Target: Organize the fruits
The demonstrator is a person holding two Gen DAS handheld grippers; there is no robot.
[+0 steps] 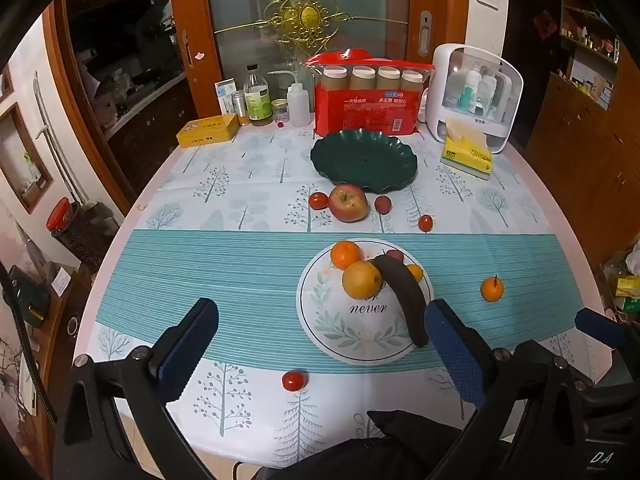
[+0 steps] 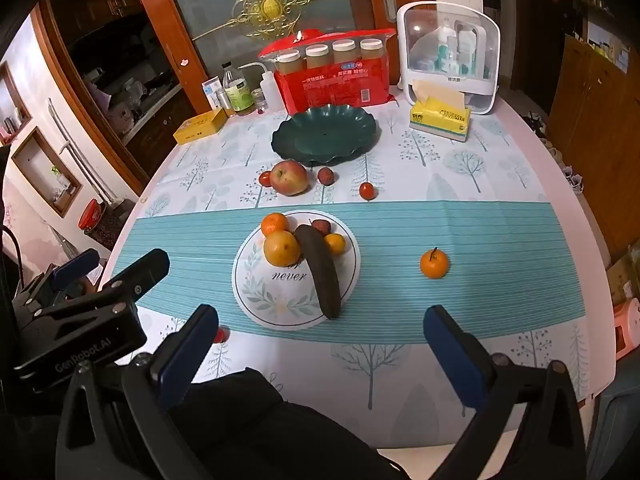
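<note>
A white plate point(image 1: 360, 340) point(image 2: 280, 304) holds a blackened banana point(image 1: 404, 296) point(image 2: 320, 270), an orange point(image 1: 362, 279) point(image 2: 282, 248), tangerines point(image 1: 345, 254) point(image 2: 274, 223) and a small red fruit point(image 2: 321, 226). A dark green dish point(image 1: 364, 159) point(image 2: 325, 132) stands empty behind. An apple point(image 1: 348, 203) point(image 2: 289, 177) and small red fruits point(image 1: 318, 200) point(image 2: 367, 191) lie between them. A loose tangerine point(image 1: 492, 289) point(image 2: 434, 263) lies right. A red fruit point(image 1: 293, 381) lies at the front. My left gripper point(image 1: 324, 344) and right gripper point(image 2: 320, 344) are open and empty, above the near table edge.
At the back stand a red cup package point(image 1: 364, 96), a white storage box point(image 1: 476, 92), a yellow tissue pack point(image 1: 468, 152), a yellow tin point(image 1: 208, 130) and bottles point(image 1: 256, 96). Wooden doors and cabinets surround the table.
</note>
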